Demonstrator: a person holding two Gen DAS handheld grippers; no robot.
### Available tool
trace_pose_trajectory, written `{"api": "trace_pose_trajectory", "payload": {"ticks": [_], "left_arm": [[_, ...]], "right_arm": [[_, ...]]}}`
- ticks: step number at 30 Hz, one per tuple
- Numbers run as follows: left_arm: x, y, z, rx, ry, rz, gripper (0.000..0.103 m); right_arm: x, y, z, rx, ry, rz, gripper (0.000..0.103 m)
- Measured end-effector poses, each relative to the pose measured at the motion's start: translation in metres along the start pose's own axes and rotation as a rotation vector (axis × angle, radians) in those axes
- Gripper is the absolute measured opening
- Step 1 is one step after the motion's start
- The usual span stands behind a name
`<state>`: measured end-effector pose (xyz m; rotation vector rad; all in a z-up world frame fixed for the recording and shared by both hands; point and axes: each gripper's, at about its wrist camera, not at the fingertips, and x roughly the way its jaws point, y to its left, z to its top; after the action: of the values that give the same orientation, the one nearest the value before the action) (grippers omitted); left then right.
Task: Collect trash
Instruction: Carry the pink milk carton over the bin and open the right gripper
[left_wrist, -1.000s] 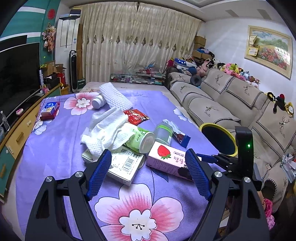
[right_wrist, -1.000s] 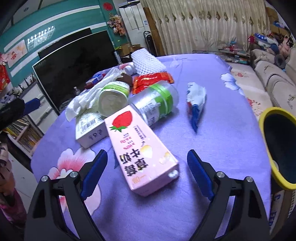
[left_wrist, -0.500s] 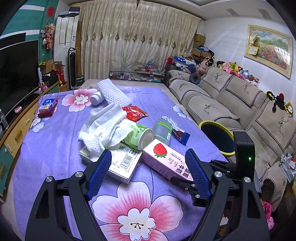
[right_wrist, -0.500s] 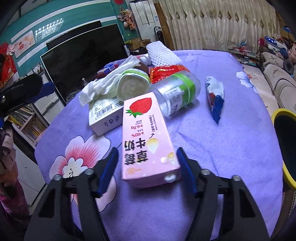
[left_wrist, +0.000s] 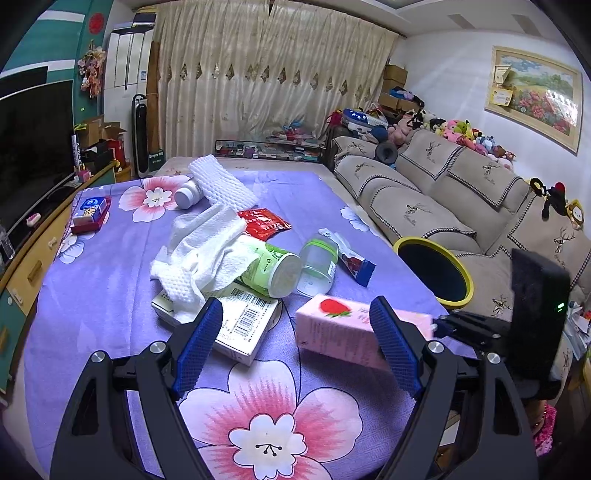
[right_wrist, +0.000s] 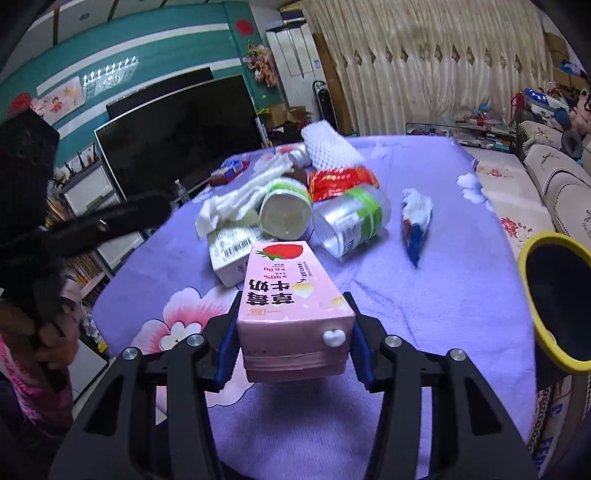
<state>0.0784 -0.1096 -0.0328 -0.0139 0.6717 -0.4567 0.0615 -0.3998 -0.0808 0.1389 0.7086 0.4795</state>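
My right gripper (right_wrist: 293, 343) has a pink strawberry milk carton (right_wrist: 291, 291) between its blue pads, which press on both its sides while the jaws are still closing. In the left wrist view the carton (left_wrist: 340, 328) hangs tilted just above the purple flowered tablecloth (left_wrist: 110, 295). My left gripper (left_wrist: 295, 332) stands open low over the cloth with nothing between its fingers. Behind the carton lies a heap of trash: a barcoded white box (left_wrist: 240, 325), a green paper cup (left_wrist: 273, 269), a clear jar (left_wrist: 317, 264) and crumpled white tissue (left_wrist: 199, 251).
A black bin with a yellow rim (left_wrist: 402, 243) stands off the table's right edge, in front of the sofa (left_wrist: 424, 192). A red packet (left_wrist: 264, 223), a blue snack wrapper (left_wrist: 351, 258), a white foam net (left_wrist: 221, 182) and a small bottle (left_wrist: 186, 192) lie farther back.
My right gripper has closed onto the pink carton and raised it off the cloth, turning it end-on. The left gripper has stayed open in about the same place.
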Motion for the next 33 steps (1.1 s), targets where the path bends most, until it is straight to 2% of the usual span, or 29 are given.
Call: {"api": "trace_pose_trajectory", "payload": {"ticks": [6,9,15,18,20,24,30,33], "left_arm": [[0.003,-0.003,-0.001,0.005,0.007,-0.006,0.081],[0.005,-0.006,-0.001,0.013,0.013,-0.014,0.081],[0.011,-0.013,-0.002,0.029,0.029,-0.030,0.081],[0.016,-0.015,-0.003,0.032,0.041,-0.035,0.081],[0.020,-0.018,-0.004,0.036,0.051,-0.038,0.081],[0.030,-0.024,-0.005,0.051,0.071,-0.046,0.081],[0.045,-0.029,-0.003,0.060,0.097,-0.037,0.081],[0.051,-0.030,0.000,0.061,0.106,-0.030,0.081]], "right_arm": [[-0.029,-0.010,0.005,0.029,-0.068,-0.022,0.048],[-0.045,-0.024,0.009,0.060,-0.110,-0.066,0.048],[-0.077,-0.082,0.011,0.202,-0.192,-0.231,0.048],[-0.088,-0.117,0.007,0.276,-0.212,-0.358,0.048],[-0.092,-0.142,0.003,0.323,-0.208,-0.458,0.048],[-0.086,-0.186,-0.004,0.406,-0.171,-0.560,0.048],[-0.062,-0.240,-0.016,0.474,-0.080,-0.664,0.049],[-0.051,-0.257,-0.022,0.489,-0.043,-0.689,0.049]]}}
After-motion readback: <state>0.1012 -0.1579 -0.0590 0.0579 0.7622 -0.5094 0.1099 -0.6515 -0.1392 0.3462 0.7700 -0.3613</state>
